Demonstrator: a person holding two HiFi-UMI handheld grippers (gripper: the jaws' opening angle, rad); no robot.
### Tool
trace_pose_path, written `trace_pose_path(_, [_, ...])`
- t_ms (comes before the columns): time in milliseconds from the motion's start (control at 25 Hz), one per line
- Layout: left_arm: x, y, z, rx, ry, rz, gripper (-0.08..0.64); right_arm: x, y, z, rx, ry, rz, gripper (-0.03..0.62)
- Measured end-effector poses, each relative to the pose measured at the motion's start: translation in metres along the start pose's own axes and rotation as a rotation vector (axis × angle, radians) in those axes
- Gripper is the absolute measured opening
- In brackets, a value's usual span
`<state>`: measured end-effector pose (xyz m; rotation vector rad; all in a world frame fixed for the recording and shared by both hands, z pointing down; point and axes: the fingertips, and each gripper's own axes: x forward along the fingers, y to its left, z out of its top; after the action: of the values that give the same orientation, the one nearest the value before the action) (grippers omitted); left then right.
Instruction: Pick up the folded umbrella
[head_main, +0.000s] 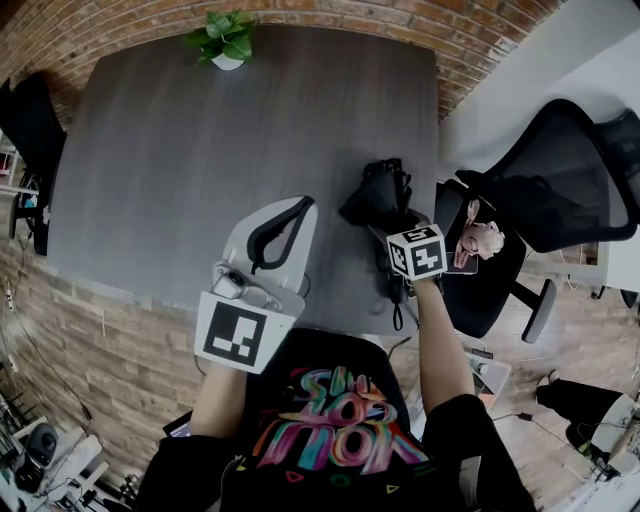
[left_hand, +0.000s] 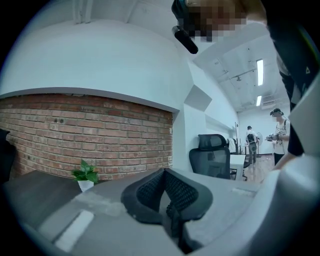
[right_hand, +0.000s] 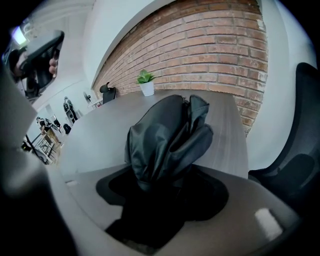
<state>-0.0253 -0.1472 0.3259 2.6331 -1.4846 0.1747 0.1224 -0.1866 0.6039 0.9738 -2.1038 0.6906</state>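
While two left fingers (left_hand: 145, 192) gape empty, two right fingers (right_hand: 212, 192) clasping one folded umbrella (right_hand: 165, 140)

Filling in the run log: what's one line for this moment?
phase: grasp | right gripper: closed on folded umbrella at right edge of table | left gripper: open, empty, over table
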Motion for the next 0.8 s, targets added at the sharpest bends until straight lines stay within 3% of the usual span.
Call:
trace_pose_path(320, [-0.009, 0.006, 0.020, 0.016, -0.046, 0.012, 0.002, -0.009, -0.002, -0.004, 0.106, -0.049, 0.007, 0.276])
trace_pose_path(800, [-0.011, 0.007, 0.039, 0.036, -0.093, -0.021, 0.002, -0.048, 0.017, 0.020, 0.051, -0.182, -0.045, 0.258])
